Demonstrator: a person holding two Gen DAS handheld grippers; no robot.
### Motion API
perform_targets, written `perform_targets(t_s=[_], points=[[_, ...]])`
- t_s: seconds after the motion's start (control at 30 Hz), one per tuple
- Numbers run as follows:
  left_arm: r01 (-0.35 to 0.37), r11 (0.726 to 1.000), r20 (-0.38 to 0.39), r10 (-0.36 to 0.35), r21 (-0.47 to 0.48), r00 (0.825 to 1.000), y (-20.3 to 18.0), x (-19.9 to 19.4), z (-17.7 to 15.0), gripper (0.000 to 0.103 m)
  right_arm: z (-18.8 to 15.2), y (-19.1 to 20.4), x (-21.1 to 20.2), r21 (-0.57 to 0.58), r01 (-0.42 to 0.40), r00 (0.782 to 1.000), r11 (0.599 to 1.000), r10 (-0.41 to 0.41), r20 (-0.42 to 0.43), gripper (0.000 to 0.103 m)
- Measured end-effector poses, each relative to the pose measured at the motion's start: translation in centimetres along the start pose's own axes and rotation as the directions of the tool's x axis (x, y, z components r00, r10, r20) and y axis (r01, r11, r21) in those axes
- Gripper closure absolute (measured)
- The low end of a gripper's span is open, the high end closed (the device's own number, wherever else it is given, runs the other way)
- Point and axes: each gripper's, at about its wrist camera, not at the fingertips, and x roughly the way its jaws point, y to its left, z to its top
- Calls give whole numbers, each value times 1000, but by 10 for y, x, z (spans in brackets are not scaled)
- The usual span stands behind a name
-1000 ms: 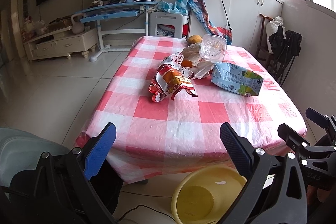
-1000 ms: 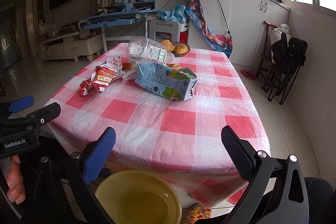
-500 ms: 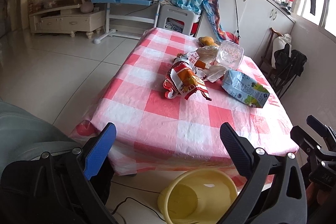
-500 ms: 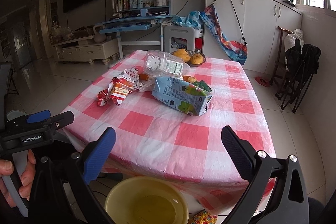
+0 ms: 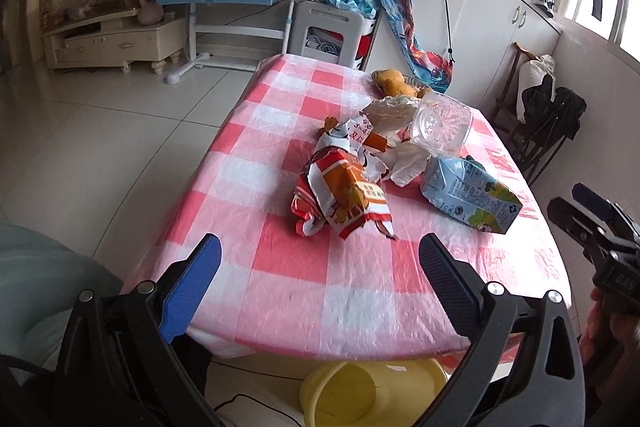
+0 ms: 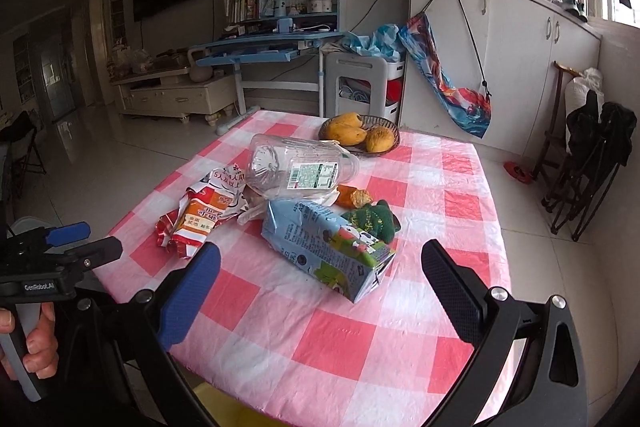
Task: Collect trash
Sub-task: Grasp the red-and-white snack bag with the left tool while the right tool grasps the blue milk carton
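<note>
Hovering at the near edge of the table [image 6: 460, 187], the left gripper [image 5: 318, 263] and right gripper [image 6: 320, 269] both have jaws spread wide and hold nothing. By my judgement no trash has been collected: the yellow bin [image 5: 340, 393] on the floor under the near edge looks empty. All of it lies mid-table: a torn snack wrapper [image 5: 340, 195], a clear plastic bottle [image 6: 300, 173] on its side, a milk carton [image 6: 332, 247] and crumpled paper [image 5: 406, 163]. A basket of mangoes [image 6: 360, 135] sits at the far end. Pink checked cloth covers the table; beyond are a tiled floor, a blue desk [image 6: 256, 51] and white cabinets [image 6: 520, 59].
</note>
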Motion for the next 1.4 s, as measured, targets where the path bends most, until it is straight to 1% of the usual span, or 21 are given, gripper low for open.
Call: perform_targets(t_s=[0.1,0.23,0.33,0.43,0.5,0.53,0.57,0.6,0.63,0.67,0.7,0.8,0.9,0.97,1.07,1.17,1.23,1.27,1.4], points=[[-17,999,-7,17,44,1000,-7,23,25,7,-6,-8,11,74,-30,998,997,34,-48,6],[-48,990,-15,51,135,999,-19,59,54,7,-3,-12,10,106,-49,998,993,53,-41,6],[-66,978,-41,75,198,996,-28,89,68,7,-4,-16,13,135,-54,997,989,61,-52,6],[-79,969,-59,95,235,994,-34,115,75,8,-4,-20,21,154,-50,996,987,62,-72,6],[-78,965,-67,98,250,993,-36,126,76,26,-4,-22,26,164,-50,994,985,65,-83,6],[-70,965,-83,94,252,992,-37,131,76,47,-5,-22,28,165,-50,994,985,65,-85,6],[-45,968,-110,74,247,991,-37,136,77,73,-4,-22,29,165,-51,994,985,66,-87,6],[-21,972,-132,53,233,990,-36,138,77,80,-4,-21,31,162,-51,994,985,66,-89,6],[-1,976,-133,31,218,991,-34,136,78,82,-3,-20,33,158,-50,994,986,65,-92,6],[11,978,-121,15,210,993,-34,132,80,91,-3,-19,34,154,-49,993,987,64,-94,6],[27,979,-112,-4,204,994,-33,127,82,95,-3,-18,35,152,-49,993,987,64,-97,6],[116,983,-79,-105,142,991,-18,102,89,97,-3,-15,37,139,-47,994,989,60,-95,6],[209,972,-24,-208,104,978,-4,73,93,97,-2,-12,36,115,-34,996,993,44,-83,6],[243,965,15,-246,102,969,2,56,94,97,-1,-11,36,109,-28,996,994,36,-80,6],[326,943,26,-328,62,944,14,45,96,97,-1,-13,35,115,-18,997,993,27,-75,6],[405,914,32,-406,29,913,25,35,98,97,3,-17,34,112,-2,998,994,9,-58,6],[407,913,54,-409,42,911,31,24,97,97,8,-20,37,113,-2,998,994,9,-60,6],[415,909,58,-417,36,907,35,20,96,97,10,-21,41,112,-5,998,994,12,-65,6],[426,904,81,-422,-41,903,59,9,88,97,22,-21,61,81,2,996,997,5,-85,6]])
